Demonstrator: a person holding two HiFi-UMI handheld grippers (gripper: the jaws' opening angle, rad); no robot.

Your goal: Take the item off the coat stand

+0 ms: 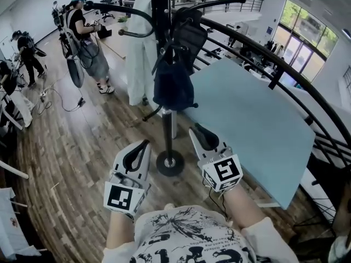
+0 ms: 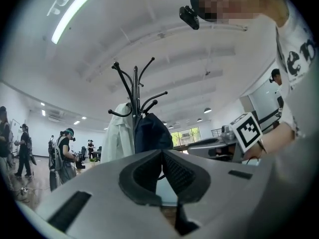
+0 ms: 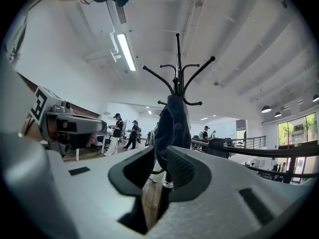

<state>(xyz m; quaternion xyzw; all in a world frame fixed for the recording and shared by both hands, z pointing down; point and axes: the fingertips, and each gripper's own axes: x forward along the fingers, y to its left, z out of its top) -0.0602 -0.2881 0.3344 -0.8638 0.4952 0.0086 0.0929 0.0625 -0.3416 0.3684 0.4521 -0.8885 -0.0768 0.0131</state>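
Printed shirt (image 1: 189, 237), wood-plank floor (image 1: 82, 163), coat stand (image 1: 162, 15), blue panel (image 1: 252, 119), curved railing (image 1: 285, 70)

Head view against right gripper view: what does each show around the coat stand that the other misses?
Head view only: the round base and the blue tabletop. Right gripper view only: the ceiling strip light and the top spike. Both: the coat stand with the dark bag hanging on it, and the left gripper.
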